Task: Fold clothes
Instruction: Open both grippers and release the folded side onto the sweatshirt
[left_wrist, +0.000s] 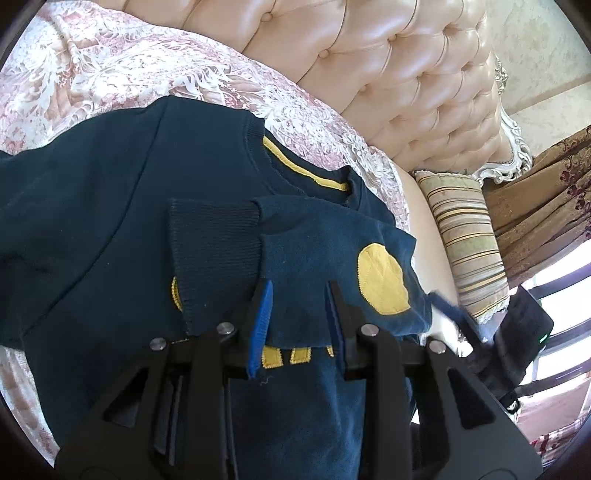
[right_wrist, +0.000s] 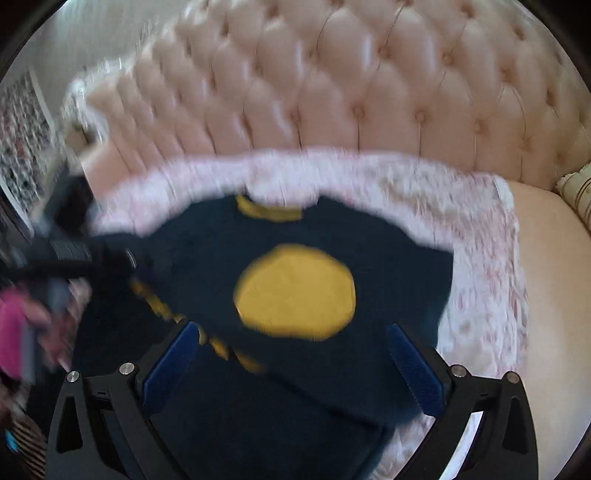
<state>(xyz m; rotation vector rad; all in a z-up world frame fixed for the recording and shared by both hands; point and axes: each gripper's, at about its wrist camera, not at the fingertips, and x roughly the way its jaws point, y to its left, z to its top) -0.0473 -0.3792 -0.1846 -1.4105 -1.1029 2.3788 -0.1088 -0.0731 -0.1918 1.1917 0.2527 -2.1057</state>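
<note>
A dark navy sweater with yellow trim lies on a lace cover. One sleeve is folded across its body, with the ribbed cuff and the round yellow elbow patch facing up. My left gripper hovers over that sleeve with its jaws a little apart; the cloth lies flat between the blue pads and nothing is pinched. My right gripper stands wide open over the same sleeve near the yellow patch, and its view is motion-blurred. A blurred blue right finger shows at the sweater's right edge.
A tufted cream backrest runs behind the pink-and-white lace cover. A striped cushion and a brown patterned curtain stand to the right. Bare cream seat lies right of the cover. Something pink blurs at the left.
</note>
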